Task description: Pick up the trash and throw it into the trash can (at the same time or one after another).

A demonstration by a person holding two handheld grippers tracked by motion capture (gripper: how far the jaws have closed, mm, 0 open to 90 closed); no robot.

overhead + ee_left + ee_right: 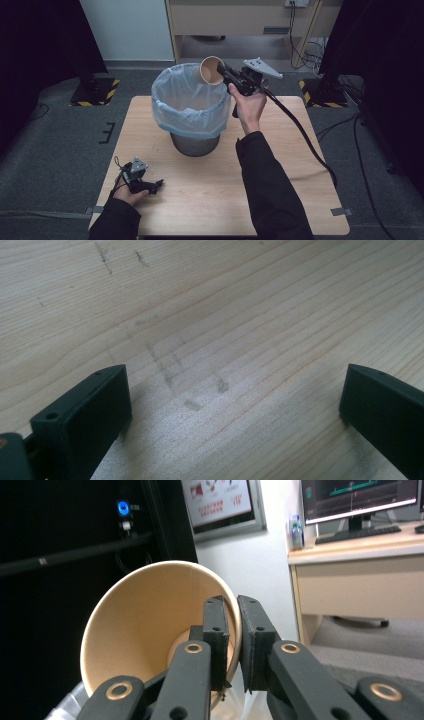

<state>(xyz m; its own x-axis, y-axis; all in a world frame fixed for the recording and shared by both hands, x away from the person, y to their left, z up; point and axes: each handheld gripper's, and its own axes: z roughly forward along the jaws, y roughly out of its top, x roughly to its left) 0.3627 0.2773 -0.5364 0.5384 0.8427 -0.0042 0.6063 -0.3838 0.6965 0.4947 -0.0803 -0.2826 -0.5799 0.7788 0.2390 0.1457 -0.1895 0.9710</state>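
Note:
A brown paper cup (211,70) hangs tilted over the right rim of a metal bin (195,142) lined with a pale blue bag (187,102). My right gripper (223,73) is shut on the cup's rim, one jaw inside the cup and one outside. In the right gripper view the cup (145,625) opens toward the camera, with the right gripper (234,645) pinching its wall. My left gripper (156,185) rests low at the table's near left corner, held in a hand. Its jaws stand wide apart over bare wood in the left gripper view, the left gripper (235,400) holding nothing.
The wooden table (280,165) carries the bin near its far middle. A black cable (300,132) trails from the right gripper across the table's right side. A desk (360,575) with a monitor stands beyond, and dark stands flank the table.

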